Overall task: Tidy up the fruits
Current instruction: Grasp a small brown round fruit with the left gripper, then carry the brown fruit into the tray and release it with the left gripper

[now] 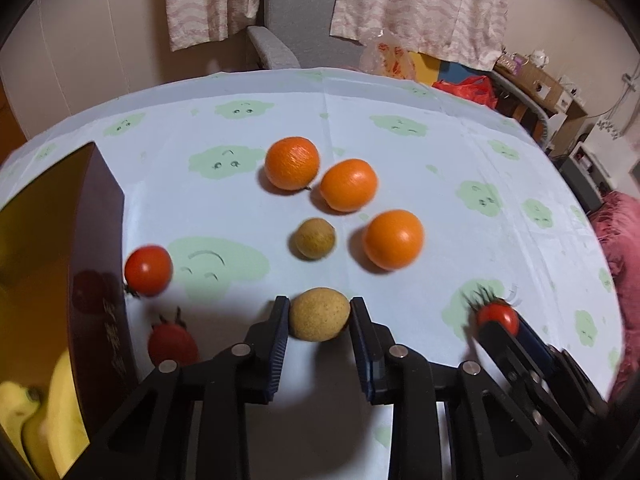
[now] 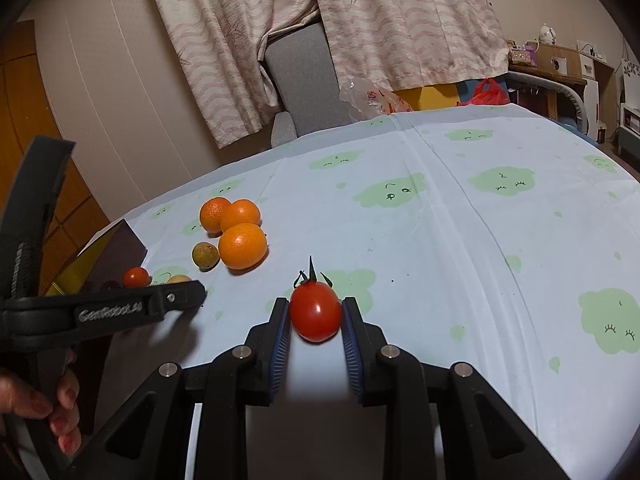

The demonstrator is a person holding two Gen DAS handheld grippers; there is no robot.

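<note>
My left gripper (image 1: 319,309) is shut on a tan round fruit (image 1: 319,320), one finger against each side of it. My right gripper (image 2: 316,307) is shut on a red cherry tomato (image 2: 315,314) with a green stem; this tomato (image 1: 497,316) also shows low right in the left wrist view. Three oranges (image 1: 292,163) (image 1: 349,185) (image 1: 394,239) and a brown-green round fruit (image 1: 315,238) lie on the cloth beyond. Two more red tomatoes (image 1: 148,270) (image 1: 173,342) sit beside a dark box (image 1: 100,220) at the left.
The box has a gold inside with yellow bananas (image 1: 40,420) in it. A pale blue tablecloth (image 2: 460,240) with green cloud faces covers the table. A hand (image 2: 60,404) holds the left gripper's handle. A grey chair (image 2: 304,76) and curtains stand behind the table's far edge.
</note>
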